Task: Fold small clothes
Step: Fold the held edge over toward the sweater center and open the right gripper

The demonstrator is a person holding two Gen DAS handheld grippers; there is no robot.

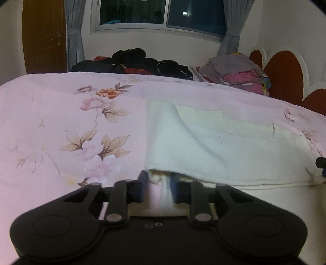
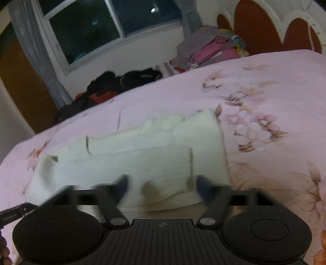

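Beside the white cloth (image 1: 224, 146), soft and light, left gripper (image 1: 158, 183) pinches its near corner; right gripper (image 2: 161, 187) gapes wide at the near hem.

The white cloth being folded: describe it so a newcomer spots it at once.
Start at the pink floral bedsheet covering the bed. The white cloth lies on its near part, just ahead of both tools. It is the only plain cream piece; the dark heap and folded stack sit far back.

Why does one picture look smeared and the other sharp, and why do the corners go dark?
Right wrist view: motion blur smears the white cloth and the right gripper. Left wrist view: steady and sharper, with the left gripper crisp. Both: fisheye lenses bow the bed and blacken corners; the window shows night.
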